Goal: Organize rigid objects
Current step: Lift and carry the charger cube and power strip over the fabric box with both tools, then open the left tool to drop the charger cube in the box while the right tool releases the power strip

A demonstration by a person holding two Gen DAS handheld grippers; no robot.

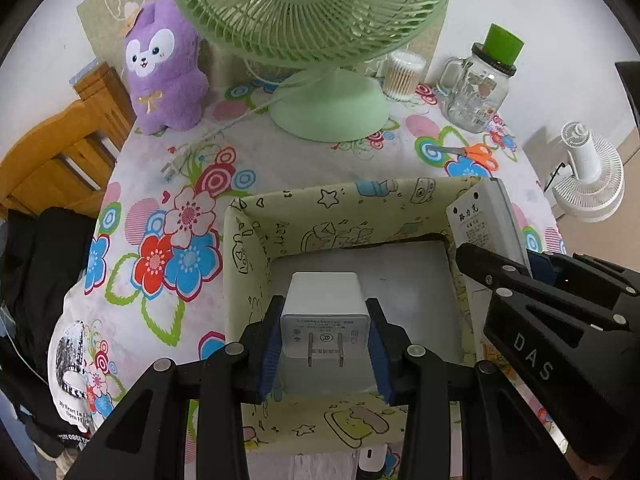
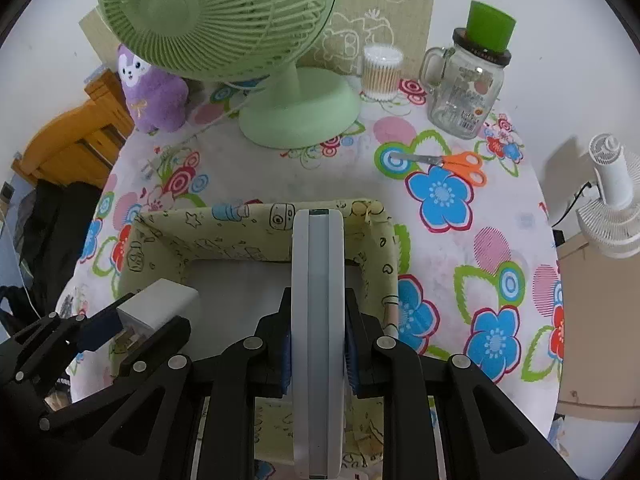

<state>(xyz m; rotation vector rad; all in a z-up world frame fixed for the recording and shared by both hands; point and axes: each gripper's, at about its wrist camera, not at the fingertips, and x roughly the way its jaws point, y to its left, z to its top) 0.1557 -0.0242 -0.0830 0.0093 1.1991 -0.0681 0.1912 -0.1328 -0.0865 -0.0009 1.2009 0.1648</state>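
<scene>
we hold a white cube plug adapter (image 1: 323, 312) pinched in the left gripper (image 1: 323, 344) jaws and a flat white-grey device (image 2: 318, 320) pinched in the right gripper (image 2: 318, 344) jaws over the pale green cartoon-print fabric box (image 1: 360, 204), where either could snag its soft rim.

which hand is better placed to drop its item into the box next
Left: its gripper holds the white charger right over the box floor. The right gripper holds its flat device nearer the far wall.

"das" stands in pale letters on the black right gripper (image 1: 538, 264), three chinese characters head the label of the white flat device (image 1: 482, 216) it grips, and "my heart is" and "open high" show on the printed cloth (image 1: 72, 392); the charger's (image 1: 324, 312) print is too small to read.
</scene>
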